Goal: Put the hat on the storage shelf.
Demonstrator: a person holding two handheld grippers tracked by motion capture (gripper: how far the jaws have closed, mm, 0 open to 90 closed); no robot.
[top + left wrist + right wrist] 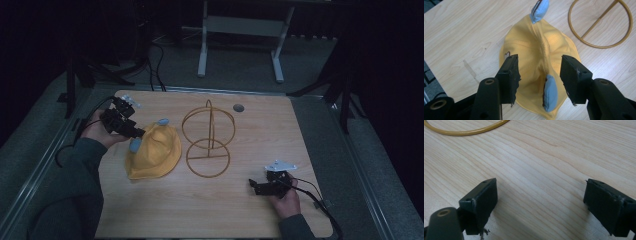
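Yellow hat with two blue ears lying flat on the counter, left of centre, just beside the gold wire stand but apart from it. Not yet lifted; not yet on the stand.

Left tool positioned at the hat's left edge, over the fabric. In the left gripper view: jaws half open and straddling the near part of the crown, one blue ear between them, second ear at the far tip of the hat. No pad pressing on cloth; released, grasping nothing. Whether a pad brushes the fabric: cannot tell.

Right tool resting low at the near right of the counter, well apart from hat and stand. In the right gripper view: jaws wide open over bare wood, nothing between them, a curve of the stand's base ring at the far left.

Judged progress: early stage. Approach to the hat complete or nearly so. Remaining: closing on the hat, lifting, carrying right to the stand, seating over the upper loops. Stand upright and unoccupied, ready to receive.
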